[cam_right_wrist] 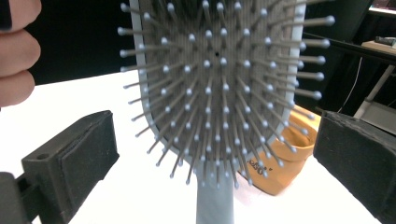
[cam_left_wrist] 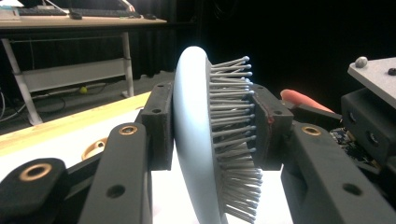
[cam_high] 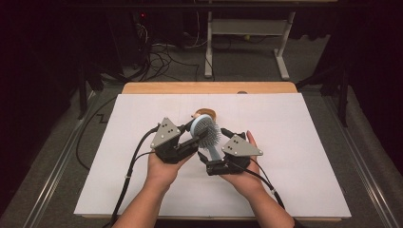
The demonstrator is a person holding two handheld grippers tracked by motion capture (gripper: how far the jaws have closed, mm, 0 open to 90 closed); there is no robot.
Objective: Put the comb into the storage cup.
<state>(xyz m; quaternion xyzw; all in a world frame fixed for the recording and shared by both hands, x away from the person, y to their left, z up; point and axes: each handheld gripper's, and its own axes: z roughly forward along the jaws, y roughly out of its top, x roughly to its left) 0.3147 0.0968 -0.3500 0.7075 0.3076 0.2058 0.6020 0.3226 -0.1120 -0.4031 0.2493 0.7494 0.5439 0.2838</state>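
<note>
A pale blue hairbrush [cam_high: 207, 129] with grey bristles is held upright above the white sheet [cam_high: 294, 142]. My left gripper [cam_high: 194, 137] is shut on its head: in the left gripper view one pad presses the smooth back of the brush [cam_left_wrist: 191, 130] and the other presses the bristle tips. My right gripper [cam_high: 212, 161] stands open low around the handle. In the right gripper view its pads [cam_right_wrist: 79, 149] stand wide on both sides of the brush [cam_right_wrist: 219, 84], apart from the handle, with the bristles facing the camera.
A tan rounded object [cam_high: 205, 114] lies on the sheet just behind the brush; it shows as an orange-tan shape [cam_right_wrist: 294, 140] in the right gripper view. The wooden table edge [cam_high: 209, 88] runs along the far side. A white desk frame [cam_high: 247, 28] stands beyond.
</note>
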